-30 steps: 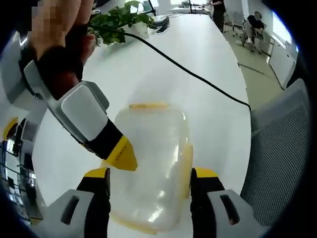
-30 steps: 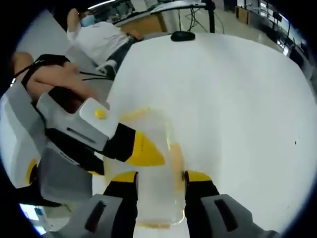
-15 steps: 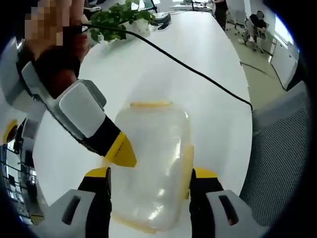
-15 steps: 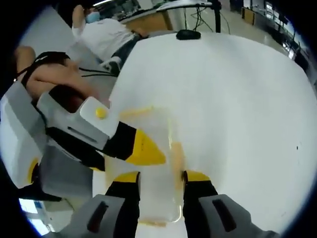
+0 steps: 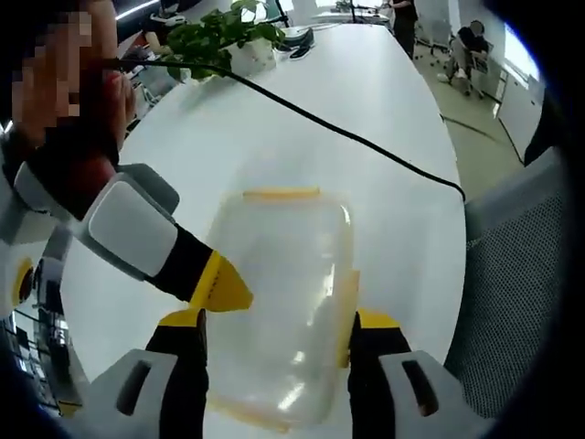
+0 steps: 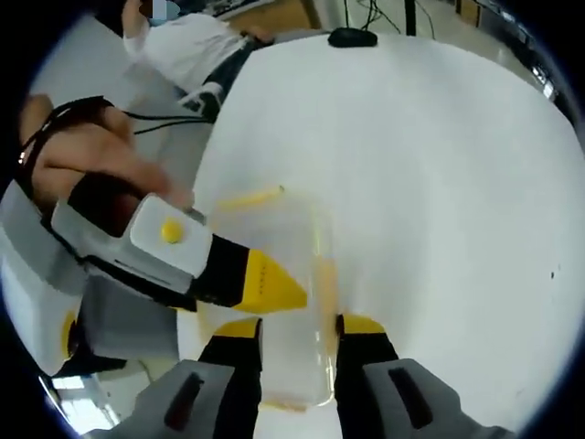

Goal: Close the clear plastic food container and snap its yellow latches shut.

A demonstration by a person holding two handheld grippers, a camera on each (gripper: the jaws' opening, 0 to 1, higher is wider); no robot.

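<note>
Clear container (image 5: 283,302) with yellow latches (image 5: 280,194): on white tabletop (image 5: 384,101), between the parted jaws of left tool (image 5: 279,334). Right tool (image 6: 291,334): jaws apart astride container's end; its tip touches the container's side.

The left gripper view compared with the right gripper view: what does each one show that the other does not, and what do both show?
Left gripper view: a potted plant, a black cable running across the white table, a grey mesh chair, and the right gripper entering from the left.

Right gripper view: a seated person in a white shirt, a black object on the table's far end, and the left gripper entering from the left.

Both: the clear plastic food container with its yellow latches, lying on the table between each view's own jaws.
</note>
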